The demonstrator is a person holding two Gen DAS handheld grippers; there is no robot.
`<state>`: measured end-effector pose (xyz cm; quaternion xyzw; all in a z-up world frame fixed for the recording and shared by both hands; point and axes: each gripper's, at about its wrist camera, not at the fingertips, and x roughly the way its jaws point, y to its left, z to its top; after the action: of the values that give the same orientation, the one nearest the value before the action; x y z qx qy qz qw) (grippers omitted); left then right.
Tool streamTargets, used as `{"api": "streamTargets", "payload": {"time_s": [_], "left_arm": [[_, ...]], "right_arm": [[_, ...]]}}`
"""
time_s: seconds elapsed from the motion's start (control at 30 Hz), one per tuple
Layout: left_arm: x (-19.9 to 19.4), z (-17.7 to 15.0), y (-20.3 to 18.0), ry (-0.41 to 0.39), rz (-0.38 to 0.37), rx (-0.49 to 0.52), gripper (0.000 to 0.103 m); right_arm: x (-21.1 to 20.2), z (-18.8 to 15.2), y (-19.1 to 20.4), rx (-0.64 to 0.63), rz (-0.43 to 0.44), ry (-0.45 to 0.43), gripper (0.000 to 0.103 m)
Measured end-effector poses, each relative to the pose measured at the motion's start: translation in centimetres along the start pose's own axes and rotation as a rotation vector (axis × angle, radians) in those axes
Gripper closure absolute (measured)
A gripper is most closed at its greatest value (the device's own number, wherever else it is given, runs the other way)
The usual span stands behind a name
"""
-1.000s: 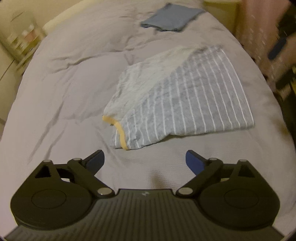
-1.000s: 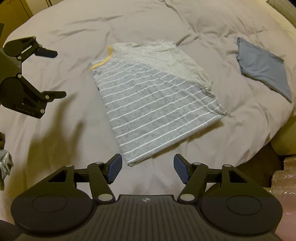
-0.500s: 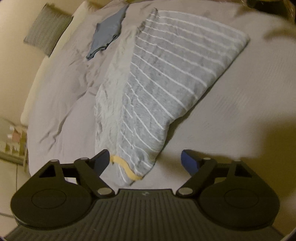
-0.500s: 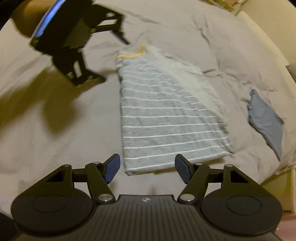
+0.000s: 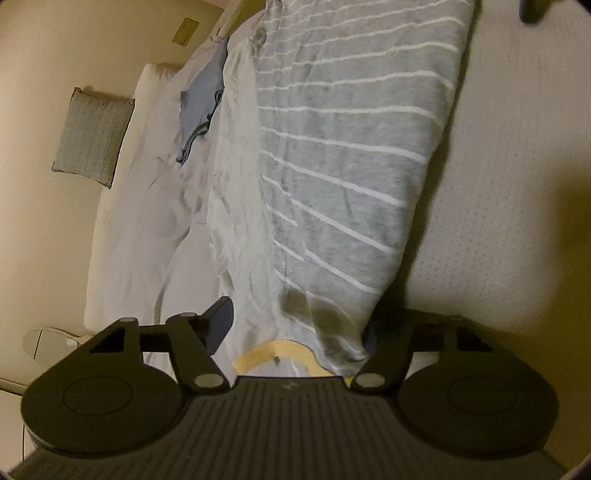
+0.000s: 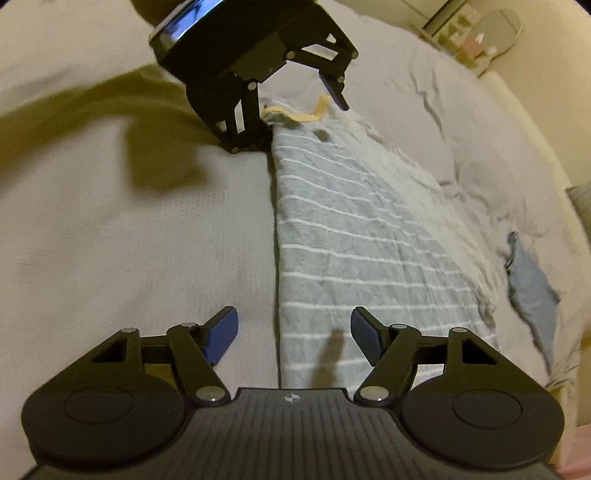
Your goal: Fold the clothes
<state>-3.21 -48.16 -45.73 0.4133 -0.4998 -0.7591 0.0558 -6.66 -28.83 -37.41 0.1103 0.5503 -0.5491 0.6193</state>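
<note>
A grey shirt with white stripes (image 5: pixel 351 166) lies folded lengthwise on the pale bed cover (image 5: pixel 498 184), its plain inner side showing along one edge. My left gripper (image 5: pixel 295 328) stands open over the shirt's yellow collar (image 5: pixel 273 350), with cloth between the fingers; the right finger is hidden behind the fabric. In the right wrist view the same shirt (image 6: pixel 369 240) runs away from me toward the left gripper (image 6: pixel 295 118) at the collar (image 6: pixel 306 114). My right gripper (image 6: pixel 293 332) is open, straddling the shirt's near left edge at the hem.
A folded blue garment (image 6: pixel 532 291) lies on the bed cover (image 6: pixel 129 258) beyond the shirt, also seen as blue cloth (image 5: pixel 199 110). A grey pillow (image 5: pixel 92 136) leans at the wall. A shelf with a round mirror (image 6: pixel 495 29) stands past the bed.
Both grippers have dropped close to the shirt. The left one moved onto the collar end and now has cloth between its fingers; the right one closed in on the hem edge.
</note>
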Motion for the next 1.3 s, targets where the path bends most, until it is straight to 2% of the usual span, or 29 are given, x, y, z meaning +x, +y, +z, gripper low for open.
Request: {"api": "streamTargets", "payload": {"time_s": [0.03,0.1,0.17,0.27,0.33,0.43,0.47,0.5,0.63,0.87,1.23,1.3], "left_arm": [[0.1,0.1,-0.2,-0.001,0.001,0.013,0.048],[0.4,0.1,-0.6,-0.001,0.0,0.031,0.062],[0.6,0.1,-0.7,0.004,-0.004,0.027,0.066],[0.9,0.2,-0.7,0.017,-0.014,0.023,0.069],[1.1,0.3,-0.5,0.034,-0.027,0.021,0.074],[1.6,0.6,0.0,0.079,-0.056,0.005,0.087],[1.8,0.8,0.2,0.093,-0.068,0.0,0.09],[1.4,0.8,0.3,0.1,-0.075,0.0,0.095],[-0.5,0.9,1.5,0.108,-0.08,-0.004,0.097],[-4.2,2.4,5.9,0.079,-0.054,-0.023,0.098],[-8.3,8.1,13.8,0.099,-0.05,-0.123,0.098],[-6.7,9.9,15.7,0.117,-0.029,-0.144,0.098]], "right_arm": [[0.3,-0.1,0.5,-0.025,-0.03,-0.001,0.034],[0.9,-0.7,1.4,-0.11,-0.112,0.007,0.034],[1.4,-1.3,1.9,-0.167,-0.175,0.021,0.038],[1.9,-2.3,0.4,-0.135,-0.206,0.071,0.048],[2.2,-2.9,-0.7,-0.138,-0.204,0.086,0.049],[2.0,-3.1,-1.8,-0.159,-0.157,0.081,0.069],[1.8,-3.1,-2.1,-0.164,-0.145,0.079,0.082],[1.6,-3.0,-2.5,-0.169,-0.136,0.077,0.088],[-0.4,-2.4,-4.8,-0.187,-0.09,0.044,0.091],[-6.1,-1.4,-10.7,-0.196,-0.087,-0.031,0.093],[-12.0,-2.0,-20.3,-0.232,-0.078,-0.126,0.094],[-12.7,-2.5,-21.9,-0.235,-0.08,-0.136,0.094]]}}
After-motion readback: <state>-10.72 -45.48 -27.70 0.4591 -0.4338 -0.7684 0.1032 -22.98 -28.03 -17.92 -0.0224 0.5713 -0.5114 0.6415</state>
